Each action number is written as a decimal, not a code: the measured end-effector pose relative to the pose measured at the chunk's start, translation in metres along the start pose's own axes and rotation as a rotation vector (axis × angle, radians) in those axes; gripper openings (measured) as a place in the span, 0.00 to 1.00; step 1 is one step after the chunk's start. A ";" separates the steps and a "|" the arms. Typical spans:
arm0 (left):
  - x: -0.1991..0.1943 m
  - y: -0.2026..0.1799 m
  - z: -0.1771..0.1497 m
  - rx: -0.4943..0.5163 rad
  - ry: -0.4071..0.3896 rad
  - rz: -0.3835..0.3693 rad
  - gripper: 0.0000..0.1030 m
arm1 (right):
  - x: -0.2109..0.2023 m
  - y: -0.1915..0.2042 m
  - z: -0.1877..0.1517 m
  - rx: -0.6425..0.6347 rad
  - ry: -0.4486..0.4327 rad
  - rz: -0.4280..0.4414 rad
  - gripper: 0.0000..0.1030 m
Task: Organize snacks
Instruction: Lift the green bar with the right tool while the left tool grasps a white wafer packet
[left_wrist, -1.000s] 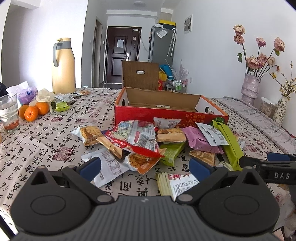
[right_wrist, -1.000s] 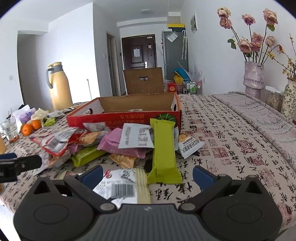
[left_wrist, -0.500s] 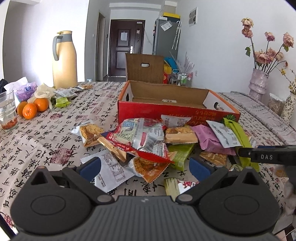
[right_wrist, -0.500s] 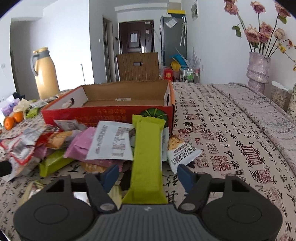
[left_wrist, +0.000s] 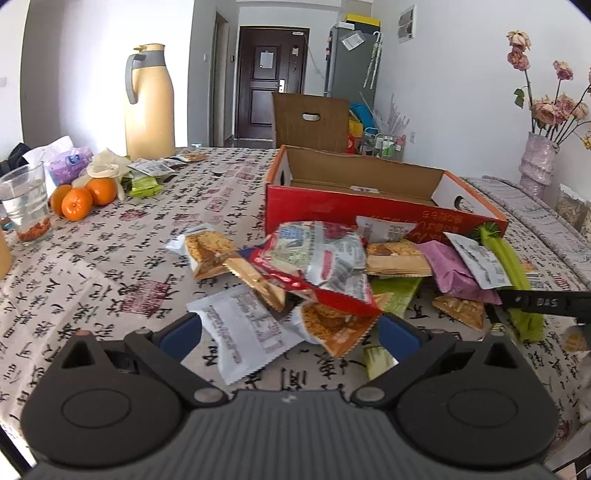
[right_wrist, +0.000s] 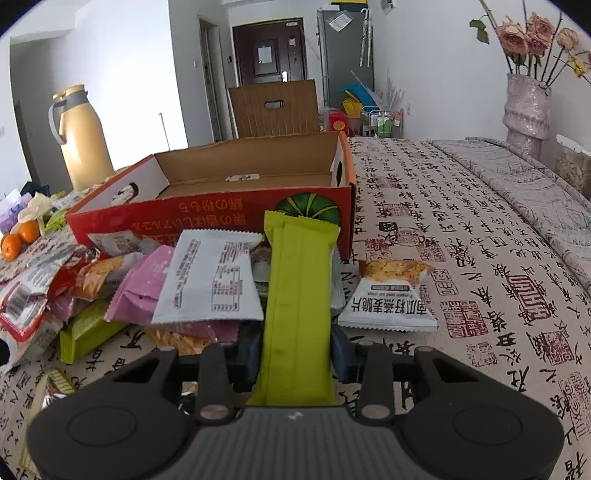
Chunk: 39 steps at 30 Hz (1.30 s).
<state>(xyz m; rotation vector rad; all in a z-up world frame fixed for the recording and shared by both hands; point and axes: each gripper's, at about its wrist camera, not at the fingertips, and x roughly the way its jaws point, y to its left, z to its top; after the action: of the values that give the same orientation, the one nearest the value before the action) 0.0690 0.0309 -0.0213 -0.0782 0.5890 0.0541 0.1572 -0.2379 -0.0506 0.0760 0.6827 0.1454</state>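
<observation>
Closing on the long green snack bar (right_wrist: 297, 317), the right claw (right_wrist: 295, 354) has just been narrowing, its pads now at the wrapper's two long edges near the close end; the bar's long axis runs straight ahead toward the red cardboard box (right_wrist: 207, 218), its far end against the box wall; the claw tilts down toward the surface (right_wrist: 461, 236); the left claw (left_wrist: 290, 332) hangs wide open, empty, over the snack pile (left_wrist: 325, 266).

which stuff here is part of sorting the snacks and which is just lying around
Part of the job:
- long lime-green snack bar, right gripper jaws just closing on it
- heap of foil snack packets
- open red cardboard box
- left gripper, open

Just lying about:
- cream thermos jug
- oranges
- water glass
- pink flower vase
</observation>
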 end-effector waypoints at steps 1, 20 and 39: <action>0.000 0.002 0.001 -0.001 0.001 0.007 1.00 | -0.002 0.000 0.000 0.004 -0.012 -0.002 0.34; 0.016 0.046 0.014 -0.025 0.063 0.135 1.00 | -0.042 -0.012 -0.006 0.052 -0.130 -0.058 0.34; 0.056 0.043 0.019 -0.052 0.133 0.111 0.91 | -0.045 -0.008 -0.013 0.063 -0.120 -0.110 0.34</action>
<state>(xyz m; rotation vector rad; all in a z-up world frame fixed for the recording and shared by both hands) 0.1230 0.0774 -0.0397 -0.0997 0.7247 0.1728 0.1155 -0.2529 -0.0332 0.1071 0.5701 0.0136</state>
